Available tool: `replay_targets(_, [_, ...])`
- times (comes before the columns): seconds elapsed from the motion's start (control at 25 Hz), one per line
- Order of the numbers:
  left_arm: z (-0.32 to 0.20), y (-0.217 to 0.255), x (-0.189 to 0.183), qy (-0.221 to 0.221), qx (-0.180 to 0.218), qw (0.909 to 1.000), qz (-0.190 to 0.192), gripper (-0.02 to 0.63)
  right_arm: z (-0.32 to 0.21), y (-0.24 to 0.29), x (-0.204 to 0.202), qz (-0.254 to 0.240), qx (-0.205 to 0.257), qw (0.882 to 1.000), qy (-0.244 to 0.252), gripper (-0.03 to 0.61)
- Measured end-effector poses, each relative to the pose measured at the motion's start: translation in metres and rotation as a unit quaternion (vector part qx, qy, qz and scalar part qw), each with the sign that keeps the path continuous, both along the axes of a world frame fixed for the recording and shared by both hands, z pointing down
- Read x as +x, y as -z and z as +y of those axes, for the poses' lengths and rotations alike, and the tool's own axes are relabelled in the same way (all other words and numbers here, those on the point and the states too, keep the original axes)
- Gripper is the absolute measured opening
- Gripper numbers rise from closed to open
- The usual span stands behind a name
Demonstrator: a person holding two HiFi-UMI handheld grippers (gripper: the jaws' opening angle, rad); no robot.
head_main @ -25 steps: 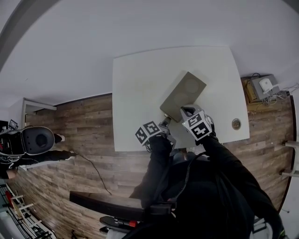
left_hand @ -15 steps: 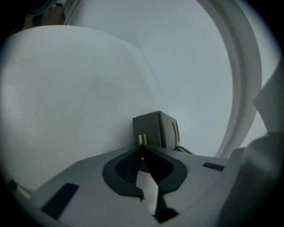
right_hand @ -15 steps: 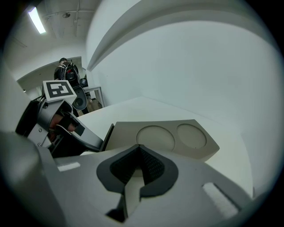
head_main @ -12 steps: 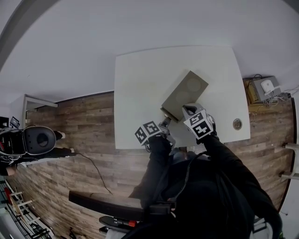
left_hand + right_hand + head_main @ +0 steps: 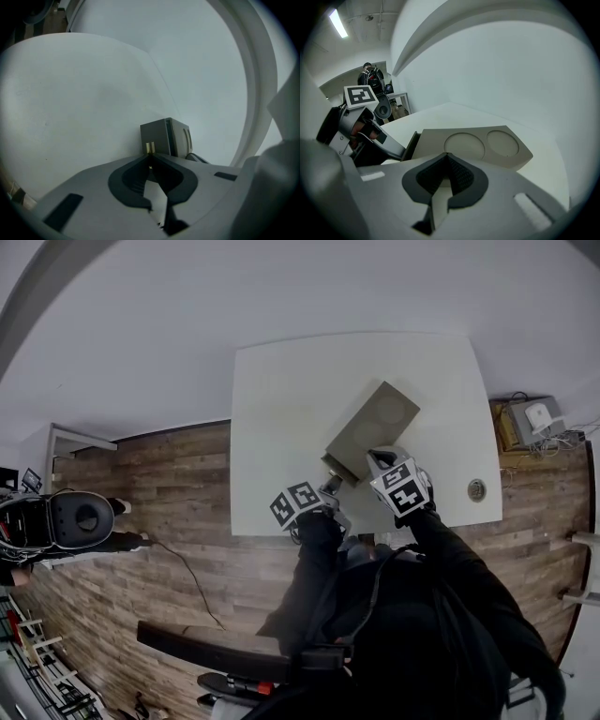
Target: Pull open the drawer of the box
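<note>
A grey-olive box lies diagonally on the white table; its top has two round recesses. In the left gripper view the box shows its drawer front with a small brass handle. My left gripper is shut on that handle at the box's near end. A dark gap shows between drawer front and box body. My right gripper is shut, its tips resting against the box's top near its near edge.
A small round object lies by the table's right near corner. A grey device sits on a stand to the right. Wooden floor and a dark chair are to the left. A person stands far behind.
Both grippers stay at the box's near end. The scene has shifted slightly right in the head view; I see no clear movement of the drawer.
</note>
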State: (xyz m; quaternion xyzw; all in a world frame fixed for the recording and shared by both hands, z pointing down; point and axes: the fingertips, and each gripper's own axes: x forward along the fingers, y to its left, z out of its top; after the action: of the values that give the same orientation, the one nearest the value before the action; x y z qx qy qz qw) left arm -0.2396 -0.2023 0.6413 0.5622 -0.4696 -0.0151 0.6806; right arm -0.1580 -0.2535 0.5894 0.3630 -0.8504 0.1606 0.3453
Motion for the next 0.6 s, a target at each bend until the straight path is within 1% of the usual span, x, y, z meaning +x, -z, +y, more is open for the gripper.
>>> replay_targets(0.6, [0.012, -0.001, -0.011, 0.006, -0.001, 1.0, -0.003, 0.021, 0.001, -0.003, 0.0, 0.004, 0.006, 1.0, -0.001, -0.008])
